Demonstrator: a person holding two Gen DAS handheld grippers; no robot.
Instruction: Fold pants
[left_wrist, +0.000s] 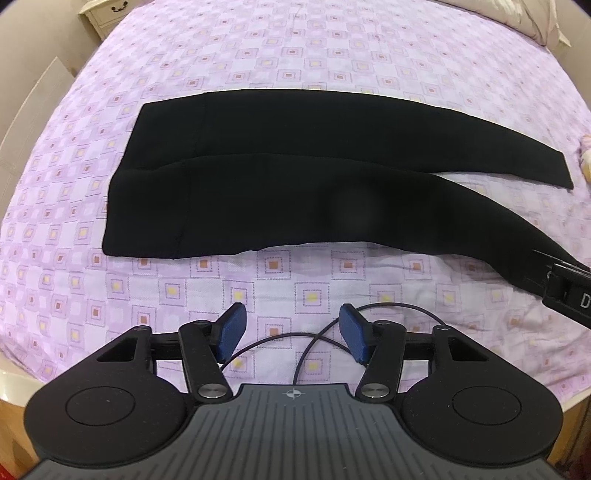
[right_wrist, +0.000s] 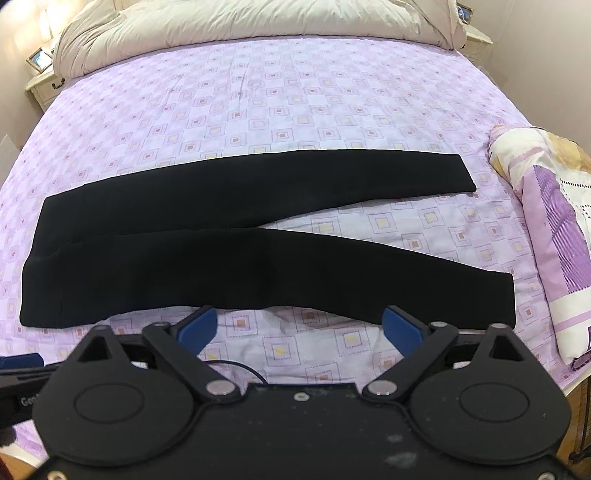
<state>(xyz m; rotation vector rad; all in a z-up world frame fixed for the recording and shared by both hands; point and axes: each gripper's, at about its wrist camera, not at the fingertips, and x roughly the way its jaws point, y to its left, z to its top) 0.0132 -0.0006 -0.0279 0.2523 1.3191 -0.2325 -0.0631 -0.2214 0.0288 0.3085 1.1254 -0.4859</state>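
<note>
Plainly, the black pants (right_wrist: 221, 254) lie flat and spread on the lilac checked bedspread (right_wrist: 295, 110), waistband toward 9 o'clock and the two legs running toward 3 o'clock, parted in a narrow V so a wedge of sheet shows between them. The cloth looks soft, limp and light, probably a knit with some stretch; I judge it will drape and sag from any single pinch, cling a little to the sheet, and carry no risk of damage. The sensible holds seem to be the near edge of the closer leg: one pinch near the cuff (right_wrist: 506, 299) at about 3 o'clock, another at the near corner of the waistband (left_wrist: 110, 247) toward 9 o'clock, so the near half can be lifted evenly over the far leg. The left gripper (left_wrist: 291, 332) hovers level above the bedspread just short of the pants' near edge, at 6 o'clock in its view, blue pads (left_wrist: 232, 330) spread apart and holding nothing. The right gripper (right_wrist: 299, 328) sits lower and closer, fingers likewise parted and empty, their tips overlapping the hem of the near leg; whether they touch cloth I cannot tell. A rolled quilt (right_wrist: 554, 236) lies at 3 o'clock, a beige duvet (right_wrist: 258, 22) at 12.
</note>
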